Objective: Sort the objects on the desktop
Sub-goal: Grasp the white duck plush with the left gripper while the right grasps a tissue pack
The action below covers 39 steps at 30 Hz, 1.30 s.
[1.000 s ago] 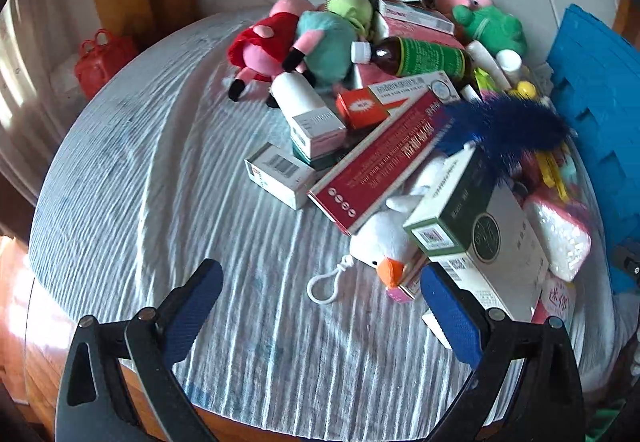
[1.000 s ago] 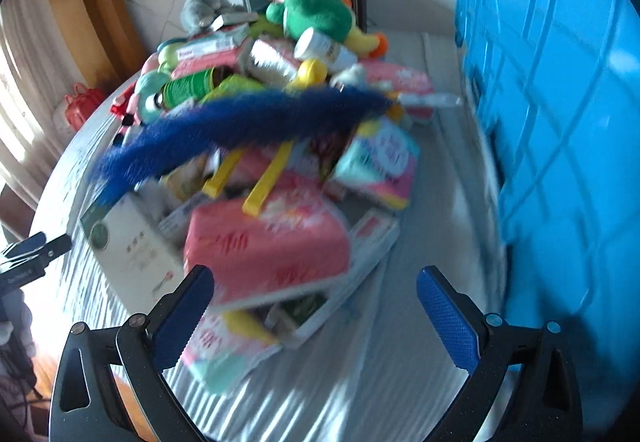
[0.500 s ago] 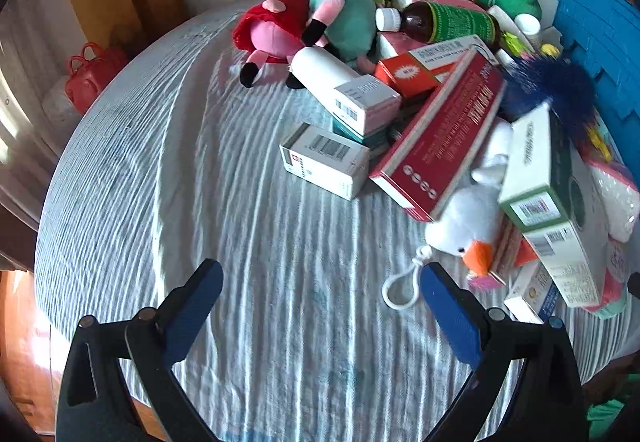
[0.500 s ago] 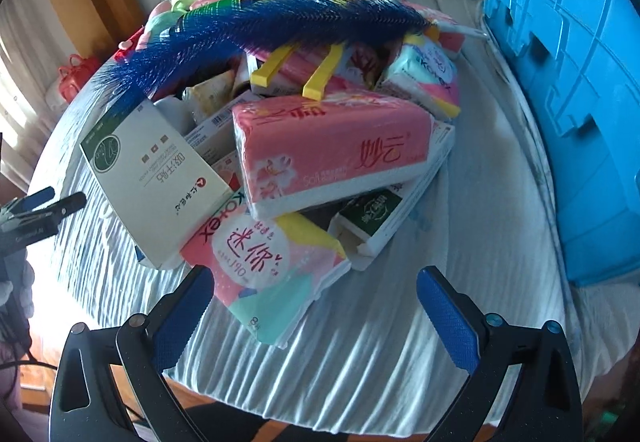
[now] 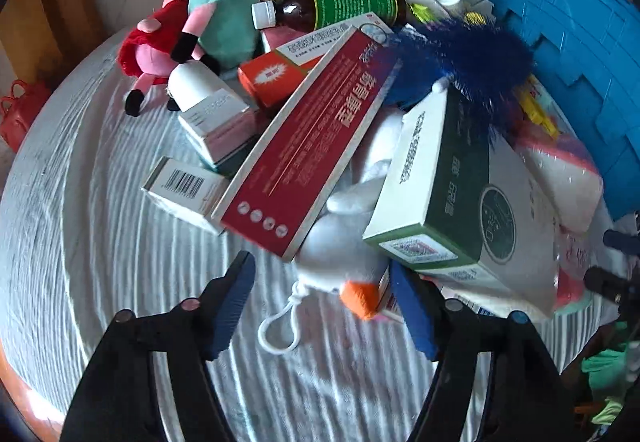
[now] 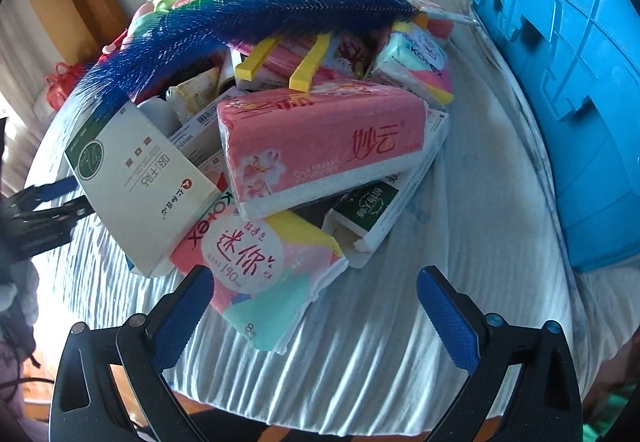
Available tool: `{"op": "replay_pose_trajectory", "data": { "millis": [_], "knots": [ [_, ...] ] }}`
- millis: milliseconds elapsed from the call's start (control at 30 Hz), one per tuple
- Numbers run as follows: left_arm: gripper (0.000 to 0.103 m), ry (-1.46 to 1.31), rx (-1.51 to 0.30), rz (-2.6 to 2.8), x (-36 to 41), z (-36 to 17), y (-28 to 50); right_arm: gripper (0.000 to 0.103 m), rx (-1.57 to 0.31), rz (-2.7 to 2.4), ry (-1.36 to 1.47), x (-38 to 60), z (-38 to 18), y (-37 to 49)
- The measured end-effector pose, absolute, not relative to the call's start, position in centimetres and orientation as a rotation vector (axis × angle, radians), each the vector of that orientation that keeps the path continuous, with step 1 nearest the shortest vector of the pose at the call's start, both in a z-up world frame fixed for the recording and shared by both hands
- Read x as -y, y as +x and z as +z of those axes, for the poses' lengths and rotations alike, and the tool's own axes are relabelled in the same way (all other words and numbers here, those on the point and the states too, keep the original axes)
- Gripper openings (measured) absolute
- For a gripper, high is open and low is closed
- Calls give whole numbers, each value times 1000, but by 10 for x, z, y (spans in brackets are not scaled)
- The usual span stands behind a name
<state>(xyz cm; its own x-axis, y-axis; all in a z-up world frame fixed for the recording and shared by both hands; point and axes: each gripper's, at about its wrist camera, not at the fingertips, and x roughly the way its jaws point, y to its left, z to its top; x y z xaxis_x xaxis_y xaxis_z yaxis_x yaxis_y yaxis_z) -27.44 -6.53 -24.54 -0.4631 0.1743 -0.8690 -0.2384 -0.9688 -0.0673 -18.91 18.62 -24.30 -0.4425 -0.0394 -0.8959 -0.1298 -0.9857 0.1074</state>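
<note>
My left gripper (image 5: 324,306) has been closing around the white duck toy (image 5: 340,258) at the pile's near edge on the bench (image 5: 100,242), not pinching yet. It's soft and light, so I'd squeeze the body. Right gripper (image 6: 316,316) hangs open over the tissue packs (image 6: 260,270)

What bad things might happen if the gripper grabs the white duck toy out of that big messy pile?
The left gripper, whose jaws have just been closing, straddles the white duck toy. The red box and the green and white box seem to lean on the duck, so pulling it may tip them over. The duck's white cord loop could snag. The blue brush lying on top might slide off.
</note>
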Motion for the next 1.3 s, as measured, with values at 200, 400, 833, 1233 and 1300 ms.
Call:
{"op": "replay_pose_trajectory", "data": {
  "millis": [200, 400, 833, 1233, 1300],
  "knots": [
    [66, -1499, -157, 2453, 50, -255, -296, 103, -242, 2659, -1633, -180, -243, -193],
    [62, -1548, -105, 2395, 53, -262, -307, 103, -118, 2702, -1675, -162, -253, -206],
    [47, -1440, -108, 2532, 90, -218, -275, 76, -102, 2728, -1645, -150, -253, -200],
    [46, -1338, -129, 2588, 102, -192, -264, 68, -171, 2731, -1659, -165, -239, -191],
    [46, -1364, -143, 2580, 104, -199, -259, 75, -165, 2727, -1683, -161, -242, -188]
  ]
}}
